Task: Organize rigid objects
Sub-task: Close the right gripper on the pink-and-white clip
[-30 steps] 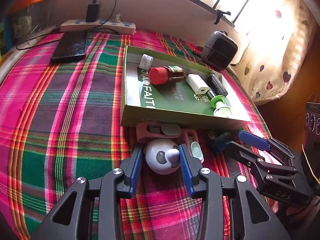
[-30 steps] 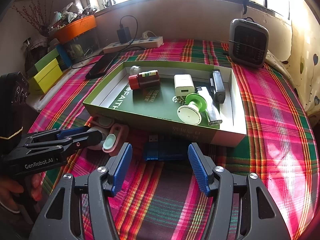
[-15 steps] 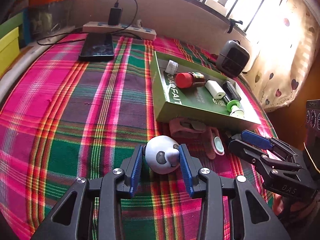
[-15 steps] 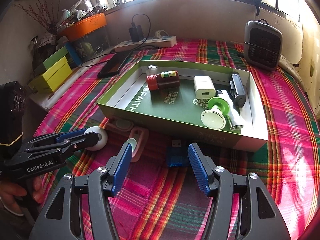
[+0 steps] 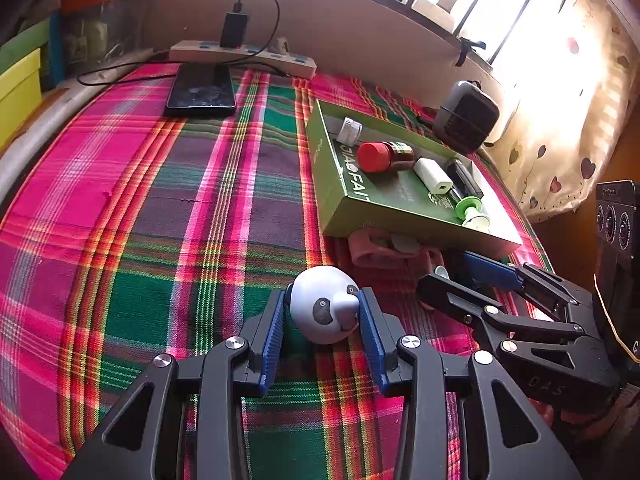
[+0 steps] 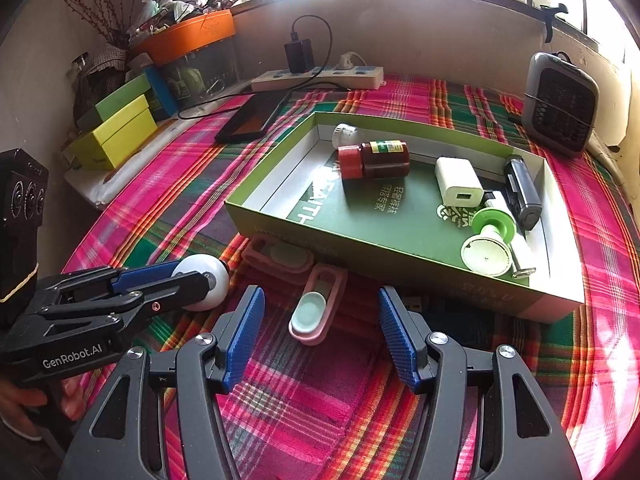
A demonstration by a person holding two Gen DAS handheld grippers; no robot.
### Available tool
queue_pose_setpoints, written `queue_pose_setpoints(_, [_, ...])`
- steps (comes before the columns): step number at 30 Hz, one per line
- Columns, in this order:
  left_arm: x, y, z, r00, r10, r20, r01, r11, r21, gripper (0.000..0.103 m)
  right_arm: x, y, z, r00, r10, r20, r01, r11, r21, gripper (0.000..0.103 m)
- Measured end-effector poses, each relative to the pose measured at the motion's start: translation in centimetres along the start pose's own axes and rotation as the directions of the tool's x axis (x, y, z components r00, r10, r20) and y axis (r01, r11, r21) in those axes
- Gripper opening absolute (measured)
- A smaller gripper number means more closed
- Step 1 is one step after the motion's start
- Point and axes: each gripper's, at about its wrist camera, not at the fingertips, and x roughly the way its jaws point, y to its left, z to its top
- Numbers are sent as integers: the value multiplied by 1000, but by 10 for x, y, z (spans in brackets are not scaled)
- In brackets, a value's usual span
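Observation:
My left gripper (image 5: 323, 334) is shut on a white panda-faced ball (image 5: 325, 305) and holds it above the plaid cloth, left of the green box (image 5: 340, 204). The ball also shows in the right wrist view (image 6: 204, 282). My right gripper (image 6: 320, 330) is open and empty over a pink holder with a pale green oval (image 6: 318, 308). A second pink holder (image 6: 280, 258) lies against the box's front wall (image 6: 360, 248). The box holds a red-capped bottle (image 6: 374, 159), a white charger (image 6: 458, 186), a green-and-white spool (image 6: 490, 240), a dark device (image 6: 522, 192) and a small white cap (image 6: 344, 133).
A black phone (image 5: 201, 90) and a power strip (image 5: 240, 54) lie at the far edge. A grey heater (image 6: 560, 102) stands at the far right. Yellow-green boxes (image 6: 116, 136) and an orange tub (image 6: 188, 36) sit off the left edge. A dark blue object (image 6: 452, 316) lies before the box.
My left gripper has lifted the panda ball and pulled it back and left, away from the box. My right gripper has shifted left from the blue object to over the pink holder.

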Motion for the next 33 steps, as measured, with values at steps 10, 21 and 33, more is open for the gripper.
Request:
queue_pose_setpoints(10, [1,-1,0,1000,-3,0,3,1000,10,36,11,5,-1,1000,-16,-14,16,1000,-11,54])
queue_pose_setpoints(21, [2,-3,1,1000,1,1,-1,1000,14,36,15,3,-1,999,-29,-20,29,1000,-13,38])
queue_pose_setpoints(33, [2,-3,2,1000,6,1,-6,1000,21,35,12,4,-3,1000,-20,-14,20,1000,-14,19])
